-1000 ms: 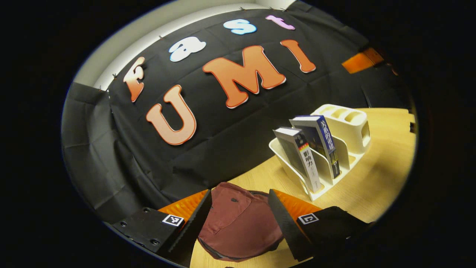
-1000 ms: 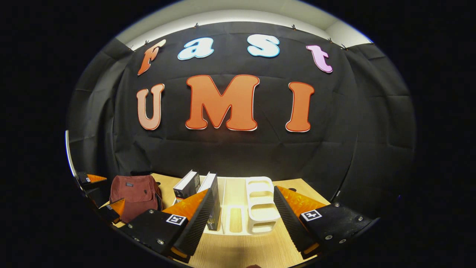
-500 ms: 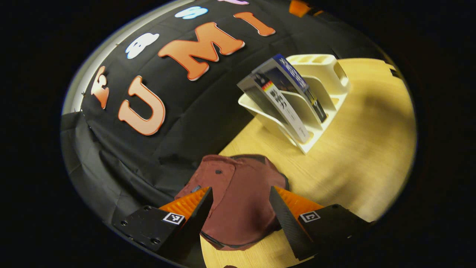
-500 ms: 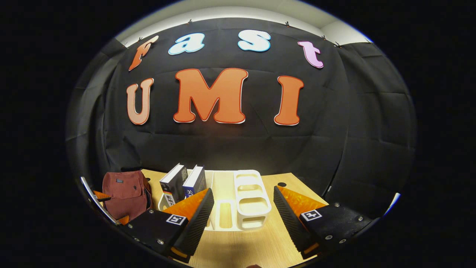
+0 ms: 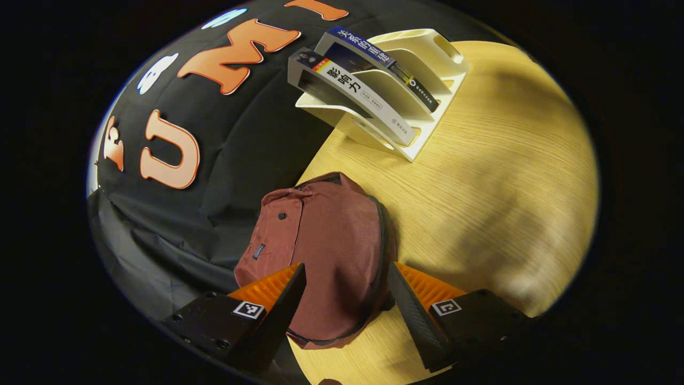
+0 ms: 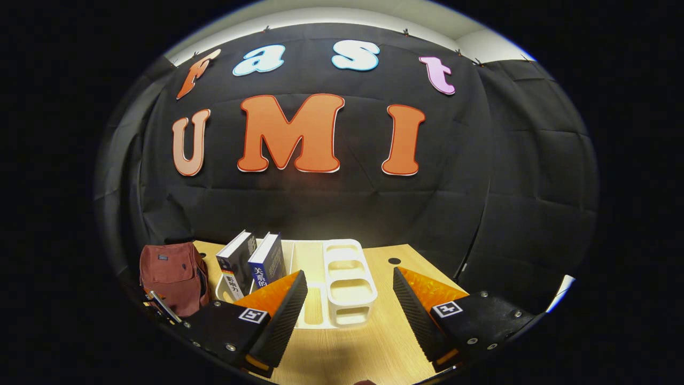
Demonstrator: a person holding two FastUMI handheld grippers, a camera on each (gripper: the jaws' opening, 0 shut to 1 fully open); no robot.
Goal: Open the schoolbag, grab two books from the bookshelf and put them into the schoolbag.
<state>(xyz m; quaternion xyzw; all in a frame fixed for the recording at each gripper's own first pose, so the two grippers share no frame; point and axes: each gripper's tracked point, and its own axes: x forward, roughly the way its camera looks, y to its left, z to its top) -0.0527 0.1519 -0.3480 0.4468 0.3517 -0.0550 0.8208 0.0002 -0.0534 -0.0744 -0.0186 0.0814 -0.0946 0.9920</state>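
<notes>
While your left gripper [image 5: 344, 299] hangs wide open over the dark red schoolbag [image 5: 320, 246] on the table [image 5: 497, 176], your right gripper [image 6: 347, 305] is spread wide, empty, facing the bookshelf [image 6: 342, 278] where two books [image 6: 251, 264] lean.

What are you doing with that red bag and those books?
A person holds a gripper in each hand, getting ready to pack the schoolbag. The left gripper is open just above the bag, which looks zipped shut. Two books stand in the white bookshelf on the wooden table. The right gripper is open too, pointing at the bookshelf and holding nothing. Nothing is packed yet.
</notes>
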